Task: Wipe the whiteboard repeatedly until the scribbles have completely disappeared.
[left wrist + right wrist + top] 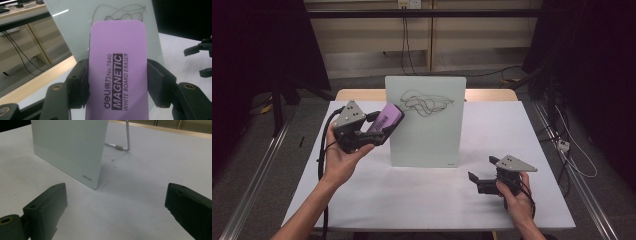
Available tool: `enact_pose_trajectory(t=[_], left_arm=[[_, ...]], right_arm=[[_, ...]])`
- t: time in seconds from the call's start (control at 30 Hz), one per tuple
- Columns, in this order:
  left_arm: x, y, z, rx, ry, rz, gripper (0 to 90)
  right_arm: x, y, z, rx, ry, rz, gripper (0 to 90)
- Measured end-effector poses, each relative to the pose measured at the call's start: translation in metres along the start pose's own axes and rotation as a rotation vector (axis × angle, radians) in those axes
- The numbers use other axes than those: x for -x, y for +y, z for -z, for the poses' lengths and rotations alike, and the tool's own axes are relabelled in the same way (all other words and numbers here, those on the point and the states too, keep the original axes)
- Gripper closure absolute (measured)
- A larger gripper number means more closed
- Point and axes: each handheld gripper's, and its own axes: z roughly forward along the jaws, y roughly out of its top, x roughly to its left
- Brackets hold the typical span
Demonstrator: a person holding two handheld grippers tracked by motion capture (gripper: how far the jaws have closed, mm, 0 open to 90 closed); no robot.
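A pale glass whiteboard [426, 122] stands upright on the white table, with a black scribble [424, 103] near its top. My left gripper [384, 131] is shut on a purple magnetic whiteboard eraser [387, 119], raised beside the board's upper left edge, just short of the scribble. In the left gripper view the eraser [117, 72] sits between both pads with the board [75, 27] and scribble [125, 12] close behind. My right gripper [482, 172] rests open on the table at the right, nothing between its jaws; the right gripper view shows the board's lower corner [72, 150] ahead.
The board leans on a metal wire stand [125, 145] behind it. The table [422, 195] is covered in white; a wooden strip [362, 94] runs along its far edge. Cables hang on the wall and lie on the floor at the right.
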Motion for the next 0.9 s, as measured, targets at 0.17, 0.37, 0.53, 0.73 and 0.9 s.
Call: enact_pose_trajectory(t=[0.17, 0.37, 0.53, 0.73, 0.9], left_arm=[[-0.001, 0.007, -0.007, 0.003, 0.003, -0.007, 40.6], [-0.003, 0.013, -0.015, 0.025, 0.012, -0.018, 40.6], [-0.009, 0.023, -0.018, 0.035, 0.02, -0.023, 40.6], [-0.014, 0.028, -0.021, 0.056, 0.018, -0.017, 40.6], [-0.016, 0.034, -0.026, 0.066, 0.024, -0.046, 40.6]], right_arm=[[0.001, 0.0, 0.0, 0.0, -0.001, -0.002, 4.2], [0.0, 0.0, 0.0, -0.001, 0.003, -0.002, 4.2], [0.001, -0.001, 0.0, -0.004, 0.003, -0.004, 4.2], [0.001, -0.001, 0.0, -0.002, 0.004, -0.003, 4.2], [0.0, -0.001, 0.0, -0.004, 0.004, -0.005, 4.2]])
